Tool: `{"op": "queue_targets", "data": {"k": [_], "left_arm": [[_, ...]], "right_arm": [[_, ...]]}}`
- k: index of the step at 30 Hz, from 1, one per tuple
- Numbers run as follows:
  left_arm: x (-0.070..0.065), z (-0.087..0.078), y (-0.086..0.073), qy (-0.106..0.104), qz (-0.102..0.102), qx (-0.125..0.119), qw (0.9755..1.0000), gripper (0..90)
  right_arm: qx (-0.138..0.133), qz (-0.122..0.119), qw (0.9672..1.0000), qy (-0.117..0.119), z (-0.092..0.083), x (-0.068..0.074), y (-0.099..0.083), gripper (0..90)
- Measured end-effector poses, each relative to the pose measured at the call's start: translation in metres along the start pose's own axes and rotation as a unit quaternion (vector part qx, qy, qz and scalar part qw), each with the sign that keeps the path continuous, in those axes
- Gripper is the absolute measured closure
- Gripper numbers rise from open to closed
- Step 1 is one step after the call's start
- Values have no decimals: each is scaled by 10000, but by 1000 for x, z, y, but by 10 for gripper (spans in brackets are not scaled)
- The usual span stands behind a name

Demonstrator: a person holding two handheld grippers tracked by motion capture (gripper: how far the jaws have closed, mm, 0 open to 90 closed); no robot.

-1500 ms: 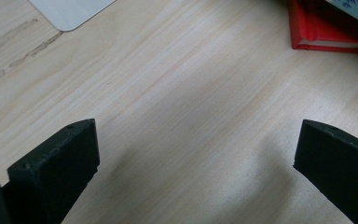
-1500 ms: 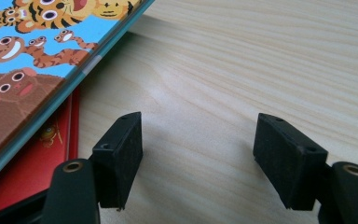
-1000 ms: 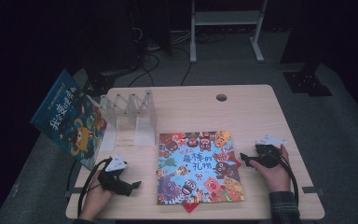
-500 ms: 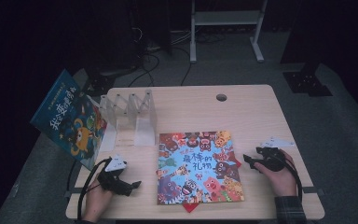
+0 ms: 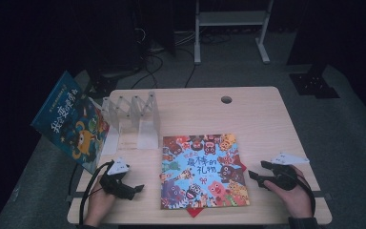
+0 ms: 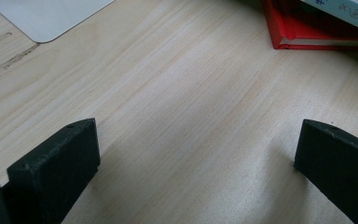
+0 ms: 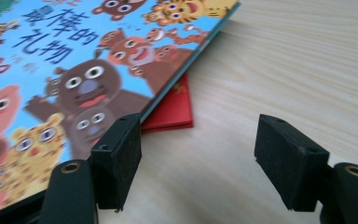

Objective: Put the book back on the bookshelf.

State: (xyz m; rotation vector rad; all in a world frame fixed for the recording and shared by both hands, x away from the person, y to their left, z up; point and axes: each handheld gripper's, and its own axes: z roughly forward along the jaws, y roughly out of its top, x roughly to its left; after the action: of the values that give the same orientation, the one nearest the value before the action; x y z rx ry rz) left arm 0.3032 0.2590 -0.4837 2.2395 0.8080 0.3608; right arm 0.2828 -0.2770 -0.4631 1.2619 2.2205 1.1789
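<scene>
Dark room, dim light falling mostly on the pale wood counter (image 5: 262, 124), which has a round cable hole (image 5: 226, 99) near its far edge. Grey carpet floor (image 5: 348, 124) around it. Far side: white metal stand (image 5: 231, 28), loose black cables (image 5: 159, 59) on the floor, black base plate (image 5: 314, 83) at far right.

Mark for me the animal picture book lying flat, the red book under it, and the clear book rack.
animal picture book (image 5: 202, 169), high view, middle of its cover.
red book (image 7: 173, 109), right gripper view, exposed cover corner.
clear book rack (image 5: 131, 117), high view, an upright divider.
</scene>
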Motion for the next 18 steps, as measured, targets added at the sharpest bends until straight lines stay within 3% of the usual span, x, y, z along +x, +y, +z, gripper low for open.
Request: {"op": "queue_targets", "data": {"k": [18], "left_arm": [[1, 1, 0, -4, 2, -13, 10000, 0]], "right_arm": [[13, -266, 9990, 369, -22, 32, -16, 281]]}}
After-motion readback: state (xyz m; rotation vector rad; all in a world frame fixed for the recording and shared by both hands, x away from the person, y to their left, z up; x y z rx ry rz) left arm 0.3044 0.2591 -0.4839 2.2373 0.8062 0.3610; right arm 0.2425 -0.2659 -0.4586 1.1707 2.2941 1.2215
